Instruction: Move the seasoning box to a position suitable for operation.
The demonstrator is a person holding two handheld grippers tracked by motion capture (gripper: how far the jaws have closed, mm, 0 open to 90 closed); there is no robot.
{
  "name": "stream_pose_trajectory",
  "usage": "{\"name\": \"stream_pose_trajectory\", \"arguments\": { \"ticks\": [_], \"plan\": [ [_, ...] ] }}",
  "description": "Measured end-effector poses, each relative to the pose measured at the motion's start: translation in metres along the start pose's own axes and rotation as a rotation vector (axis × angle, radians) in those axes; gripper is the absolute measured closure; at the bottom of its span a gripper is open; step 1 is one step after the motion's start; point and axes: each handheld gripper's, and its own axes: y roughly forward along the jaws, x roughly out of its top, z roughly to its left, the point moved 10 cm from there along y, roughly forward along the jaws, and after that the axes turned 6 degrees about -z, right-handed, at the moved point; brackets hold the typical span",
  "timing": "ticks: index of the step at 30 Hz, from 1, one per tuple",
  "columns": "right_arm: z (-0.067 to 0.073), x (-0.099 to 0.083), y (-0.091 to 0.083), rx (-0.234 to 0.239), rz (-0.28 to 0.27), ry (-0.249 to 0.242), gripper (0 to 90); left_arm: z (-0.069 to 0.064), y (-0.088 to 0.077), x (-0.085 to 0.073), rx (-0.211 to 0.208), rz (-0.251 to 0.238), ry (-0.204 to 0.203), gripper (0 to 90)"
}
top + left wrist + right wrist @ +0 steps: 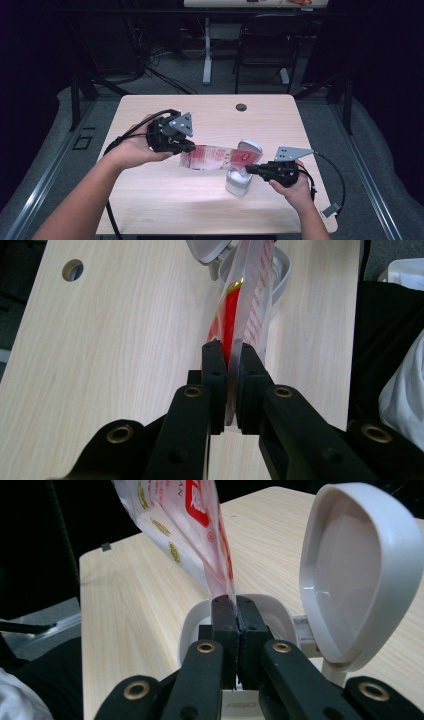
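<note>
Plastic bag (215, 158) stretched between clamped tongs

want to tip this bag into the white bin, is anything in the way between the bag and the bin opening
Nothing visible blocks it. The plastic bag is stretched between the left gripper and the right gripper, both shut on it. Its right end hangs over the open white bin, whose lid is flipped up and back, off the opening.

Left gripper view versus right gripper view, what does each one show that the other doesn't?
Left gripper view: the left tool shut on one end of the bag, plus the table's hole. Right gripper view: the right tool shut on the bag's other end, and the hollow inside of the bin's raised lid. Both: the red-printed clear bag, the white bin and the table.
</note>
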Motion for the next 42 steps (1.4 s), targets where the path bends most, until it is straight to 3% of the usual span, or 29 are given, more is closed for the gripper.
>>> {"name": "stream_pose_trajectory", "arguments": {
  "ticks": [14, 28, 42],
  "plan": [
    [0.009, 0.008, 0.003, -0.046, 0.05, -0.083, 90.0, 0.001, -0.002, -0.018, 0.007, -0.004, -0.024, 85.4],
    [0.019, 0.027, 0.001, -0.069, 0.035, -0.142, 90.0, 0.001, 0.005, -0.047, -0.003, -0.021, -0.079, 84.9],
    [0.022, 0.039, 0.005, -0.057, 0.026, -0.162, 90.0, -0.001, 0.02, -0.073, -0.023, -0.067, -0.144, 84.5]
  ]
}}
